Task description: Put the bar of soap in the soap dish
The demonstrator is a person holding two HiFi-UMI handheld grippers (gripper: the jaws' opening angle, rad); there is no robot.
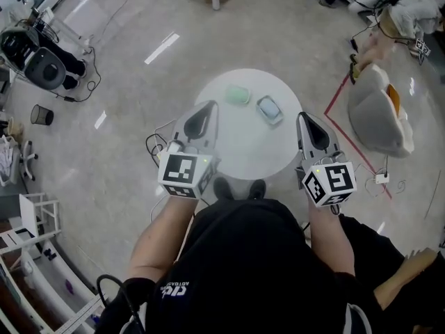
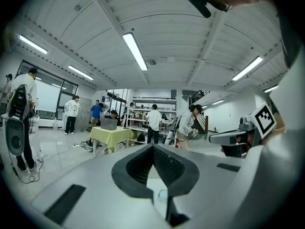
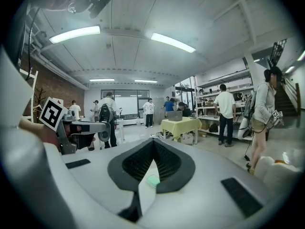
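A pale green bar of soap (image 1: pixel 237 94) lies on the far side of the round white table (image 1: pixel 236 152). Just to its right is the clear bluish soap dish (image 1: pixel 270 109), with nothing in it. My left gripper (image 1: pixel 211 106) hovers over the table's left part, shut and holding nothing. My right gripper (image 1: pixel 304 116) is at the table's right edge, shut too and holding nothing. In the right gripper view the soap (image 3: pixel 152 180) shows below the closed tips (image 3: pixel 153 141). In the left gripper view the dish (image 2: pixel 163 195) shows faintly below that gripper's closed tips (image 2: pixel 153 146).
The table stands on a glossy floor. To the right are a beige beanbag seat (image 1: pixel 379 113) and a red tape line (image 1: pixel 337 92). A black bin (image 1: pixel 42 115) and cables lie to the left. Several people and a yellow-covered table (image 3: pixel 180 124) are far off.
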